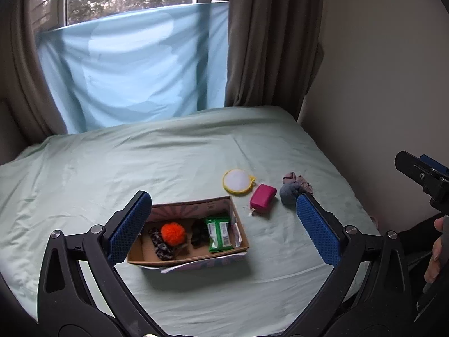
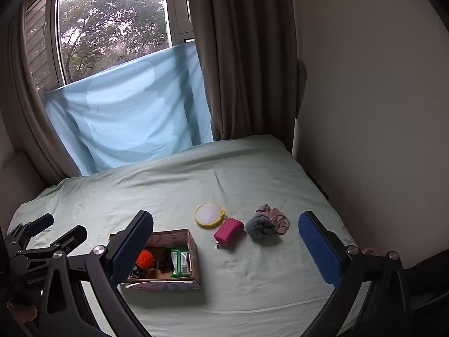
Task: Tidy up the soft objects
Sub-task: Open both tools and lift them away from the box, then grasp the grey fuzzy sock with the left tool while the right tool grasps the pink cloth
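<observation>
An open cardboard box (image 1: 190,206) sits on the pale green bed sheet. It holds an orange pom-pom (image 1: 172,233), a dark patterned scrunchie (image 1: 161,245), another dark soft item (image 1: 199,233) and a green packet (image 1: 220,233). To the right of the box lie a round yellow-rimmed pad (image 1: 238,181), a magenta pouch (image 1: 263,195), a grey sock ball (image 1: 289,193) and a pinkish cloth (image 1: 300,181). My left gripper (image 1: 224,200) hovers open over the box, holding nothing. My right gripper (image 2: 226,216) hangs open above the pouch (image 2: 228,231) and sock ball (image 2: 259,226), also holding nothing.
The bed (image 2: 224,295) runs to a wall (image 2: 364,140) on the right. A blue cloth (image 2: 134,118), brown curtains (image 2: 241,70) and a window stand behind it. A hand (image 1: 436,248) shows at the right edge of the left wrist view.
</observation>
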Tool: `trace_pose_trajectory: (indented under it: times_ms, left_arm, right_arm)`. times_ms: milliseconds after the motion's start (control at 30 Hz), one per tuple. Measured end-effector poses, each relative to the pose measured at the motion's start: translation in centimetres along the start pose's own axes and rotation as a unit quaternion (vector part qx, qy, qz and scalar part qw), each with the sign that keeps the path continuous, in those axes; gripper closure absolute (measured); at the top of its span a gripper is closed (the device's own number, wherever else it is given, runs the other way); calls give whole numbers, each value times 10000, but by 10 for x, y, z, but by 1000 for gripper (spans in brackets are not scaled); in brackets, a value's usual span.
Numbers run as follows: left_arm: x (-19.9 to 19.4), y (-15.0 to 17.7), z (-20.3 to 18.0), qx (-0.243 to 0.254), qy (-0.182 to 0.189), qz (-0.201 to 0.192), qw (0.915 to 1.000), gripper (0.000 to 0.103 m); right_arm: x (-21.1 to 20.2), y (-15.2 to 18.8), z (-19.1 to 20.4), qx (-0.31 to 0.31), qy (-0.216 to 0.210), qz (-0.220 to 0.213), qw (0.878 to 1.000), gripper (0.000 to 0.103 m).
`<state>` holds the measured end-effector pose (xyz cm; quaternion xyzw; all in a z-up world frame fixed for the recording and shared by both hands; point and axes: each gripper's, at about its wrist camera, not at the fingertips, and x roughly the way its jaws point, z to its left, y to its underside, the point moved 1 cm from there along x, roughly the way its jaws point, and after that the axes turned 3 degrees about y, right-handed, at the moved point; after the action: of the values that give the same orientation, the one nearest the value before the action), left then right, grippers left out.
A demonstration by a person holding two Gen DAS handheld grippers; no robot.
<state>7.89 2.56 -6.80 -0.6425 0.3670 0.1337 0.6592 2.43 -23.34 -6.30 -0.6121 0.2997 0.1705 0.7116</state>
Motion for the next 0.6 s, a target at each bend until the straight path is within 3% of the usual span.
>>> trace_pose_trajectory:
  times_ms: [267,600]
  left_arm:
    - [55,-9,-65,-136,49,235,9996,0]
    - [174,-4,-143,-190,-82,746,9970,0]
  right_arm:
    - [61,-13,-70,1,-138,251,9996,0]
    - [177,-24,-141,-330,-320,694,9965,0]
